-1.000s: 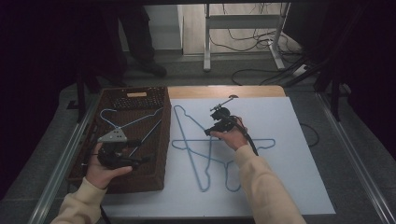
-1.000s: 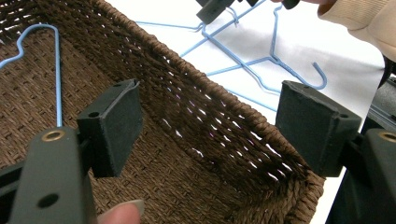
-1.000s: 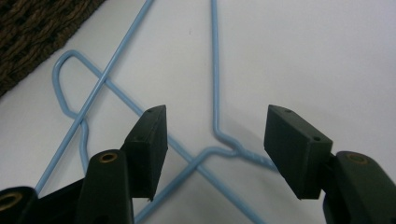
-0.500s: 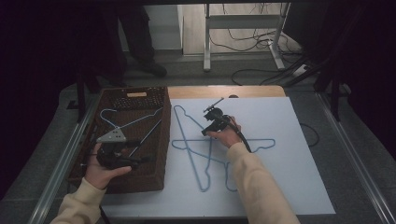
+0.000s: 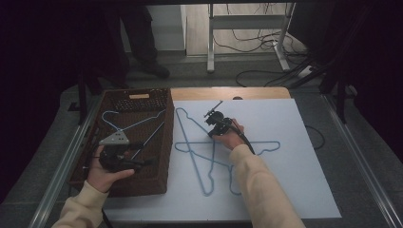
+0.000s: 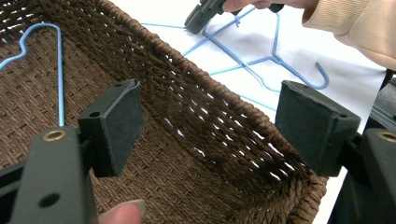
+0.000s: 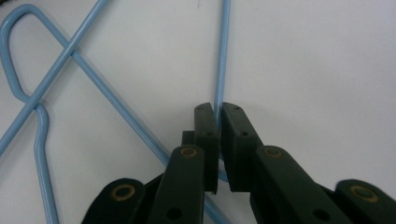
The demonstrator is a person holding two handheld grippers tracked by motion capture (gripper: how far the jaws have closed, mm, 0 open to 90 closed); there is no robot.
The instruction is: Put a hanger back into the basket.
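Right gripper (image 5: 216, 124) down on the white board (image 5: 304, 180), jaws just closed and pinched tight on one wire of a light-blue wire hanger (image 7: 223, 51); wire runs straight up out of the pads in the right gripper view. Which of the overlapping hangers that wire belongs to: cannot tell for sure. Two blue hangers crossed on the board (image 5: 209, 156), just right of the basket, one hook near the board's top-left, the other's hook toward the near edge. In the right gripper view, a second hanger wire crossing diagonally just left of the jaws (image 7: 116, 112), with a hook loop at far left.

Left gripper (image 5: 124, 156) held over the near end of the brown wicker basket (image 5: 161, 142), jaws wide apart, nothing between the pads; basket wall visible through the gap in the left gripper view. Third blue hanger lying inside the basket (image 5: 124, 124), hook toward the far-left corner, untouched. Left gripper well apart from the right one.
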